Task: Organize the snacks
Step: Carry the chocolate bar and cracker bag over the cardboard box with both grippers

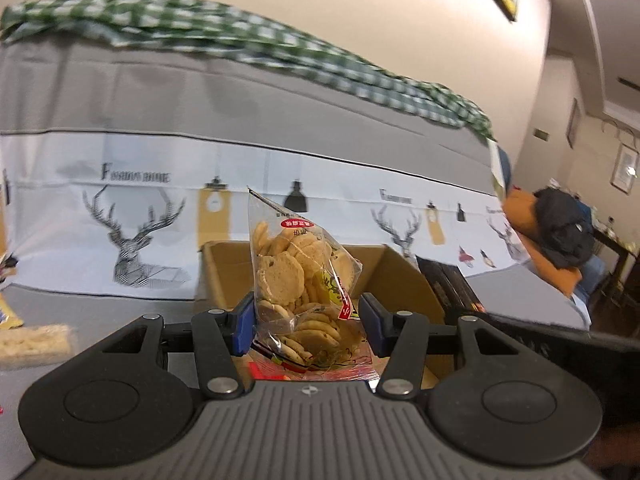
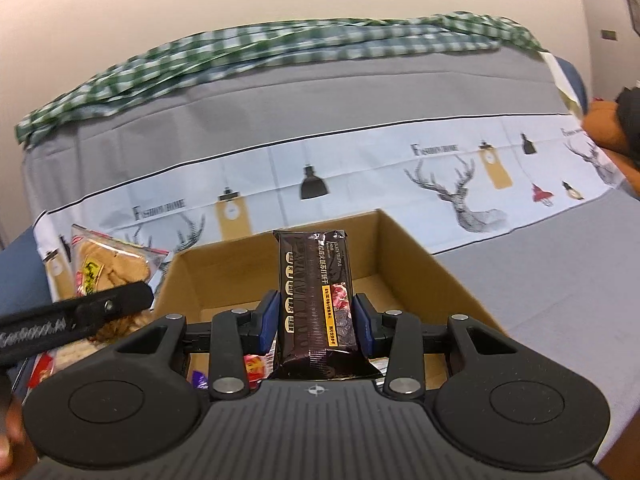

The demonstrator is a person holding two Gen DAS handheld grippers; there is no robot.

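Note:
My left gripper (image 1: 307, 320) is shut on a clear bag of round biscuits (image 1: 298, 276) and holds it upright over the near edge of an open cardboard box (image 1: 404, 276). My right gripper (image 2: 316, 320) is shut on a dark brown cracker pack (image 2: 316, 304), upright above the same box (image 2: 420, 256). In the right wrist view the biscuit bag (image 2: 108, 268) and the left gripper's black body (image 2: 76, 316) show at the left of the box. Small colourful snack wrappers (image 2: 256, 368) lie in the box bottom.
The box stands on a table with a grey and deer-print cloth (image 1: 132, 236). A green checked cloth (image 1: 248, 44) lies along the far edge. A pale snack bar (image 1: 32, 342) lies at the left. A dark box (image 1: 448, 284) sits right of the cardboard box.

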